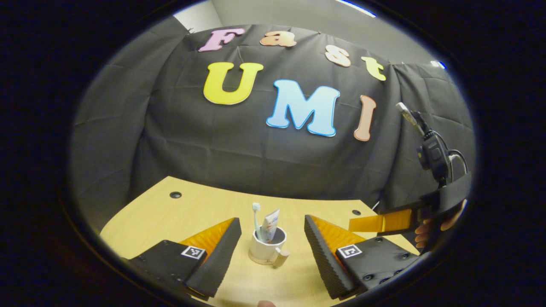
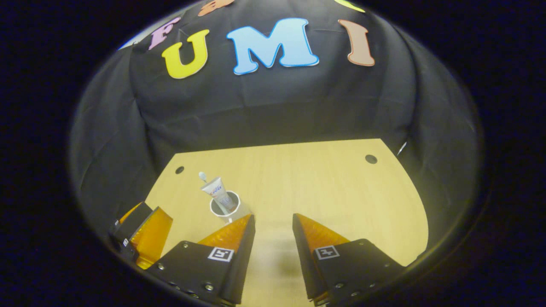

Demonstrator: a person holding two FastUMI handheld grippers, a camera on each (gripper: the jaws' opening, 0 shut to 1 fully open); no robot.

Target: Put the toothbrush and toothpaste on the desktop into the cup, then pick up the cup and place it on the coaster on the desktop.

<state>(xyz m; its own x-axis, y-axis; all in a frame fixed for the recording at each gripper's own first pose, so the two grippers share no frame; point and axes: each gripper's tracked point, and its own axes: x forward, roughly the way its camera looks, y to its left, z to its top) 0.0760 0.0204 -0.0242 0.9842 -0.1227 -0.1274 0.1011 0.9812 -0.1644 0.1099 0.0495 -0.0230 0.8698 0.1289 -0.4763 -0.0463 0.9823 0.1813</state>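
Observation:
A white cup [image 1: 268, 249] with a small wooden handle [image 1: 282, 257] stands upright on the wooden desk [image 1: 179, 217]. A toothbrush [image 1: 256, 213] and a toothpaste tube [image 1: 271, 224] stick up out of it. My left gripper [image 1: 272, 221] is open, its fingers on either side of the cup and clear of it. In the right gripper view the cup [image 2: 225, 207] stands just left of and beyond my right gripper [image 2: 274, 217], which is open over bare desk. A thin pale rim shows under the cup's base; whether that is the coaster I cannot tell.
The right gripper [image 1: 384, 221], held by a hand [image 1: 424, 233], hangs at the right of the left gripper view. The left gripper [image 2: 145, 234] sits low at the left of the right gripper view. Cable holes [image 2: 371, 159] [image 2: 179, 169] mark the desk's far corners.

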